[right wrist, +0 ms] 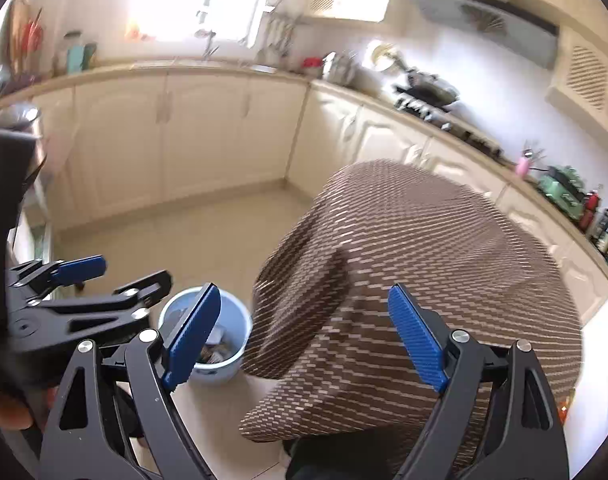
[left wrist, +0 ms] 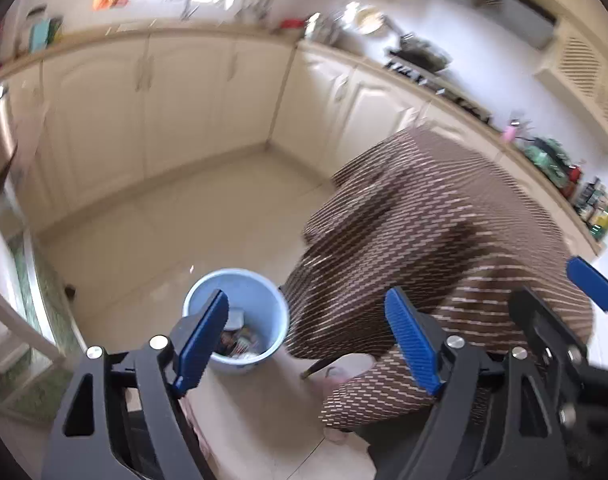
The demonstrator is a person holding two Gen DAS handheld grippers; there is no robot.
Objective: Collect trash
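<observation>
Hovering: 2 empty grippers, 1 bin (left wrist: 236, 322).

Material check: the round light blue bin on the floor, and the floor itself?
Round light blue bin: looks like moulded plastic, with a smooth thin wall, even colour and a soft sheen. It already holds trash.
Pale beige floor: probably glazed ceramic tile, since faint grout lines and glossy reflections show; polished stone can't be ruled out.

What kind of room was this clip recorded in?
A home kitchen, most likely: cream base cabinets run under an L-shaped countertop, a stove with a pan sits beneath a range hood, and a blue trash bucket stands on the tiled floor.
</observation>
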